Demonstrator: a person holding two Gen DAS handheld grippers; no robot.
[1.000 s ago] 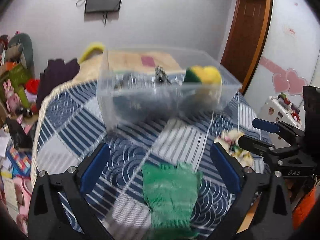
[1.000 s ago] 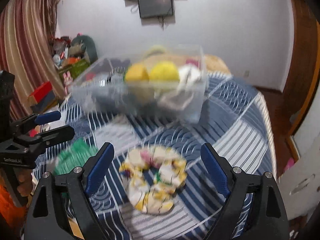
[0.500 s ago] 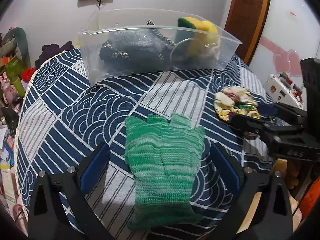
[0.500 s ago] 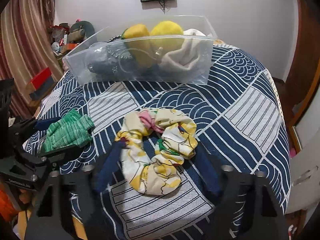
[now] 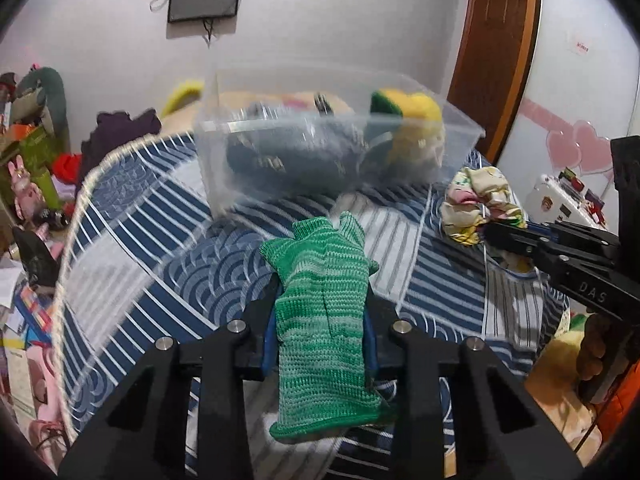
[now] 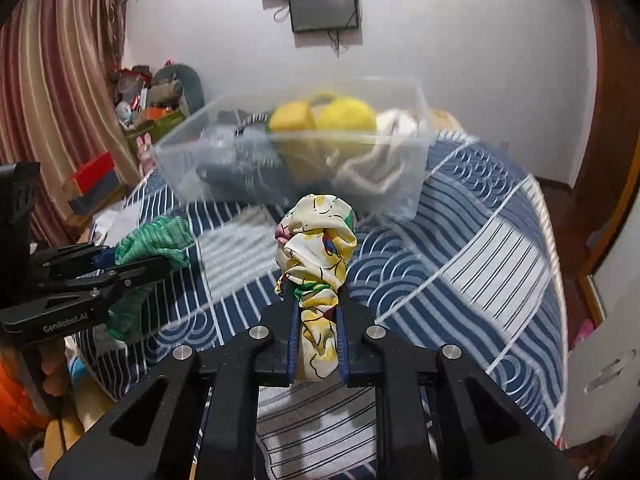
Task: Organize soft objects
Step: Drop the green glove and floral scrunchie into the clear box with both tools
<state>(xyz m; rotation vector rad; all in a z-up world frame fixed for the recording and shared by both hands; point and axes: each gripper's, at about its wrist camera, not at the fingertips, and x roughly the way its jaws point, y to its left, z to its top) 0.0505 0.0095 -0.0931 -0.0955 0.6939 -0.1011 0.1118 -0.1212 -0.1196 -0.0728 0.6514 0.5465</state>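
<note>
- Green glove [image 5: 324, 312] clamped in left tool [image 5: 320, 300], lifted off the bed [image 5: 160, 248], cuff hanging free.
- Floral scrunchie [image 6: 318, 260] pinched in right tool [image 6: 318, 320], bunched upward above the jaws.
- Clear bin [image 5: 320, 152] just ahead on the bed, already holding soft items; both grips look meant for carrying into it.
- Background blurred.

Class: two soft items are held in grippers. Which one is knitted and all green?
The green glove, clamped in the left gripper. The floral scrunchie in the right gripper is smooth printed fabric, mostly cream and yellow.
</note>
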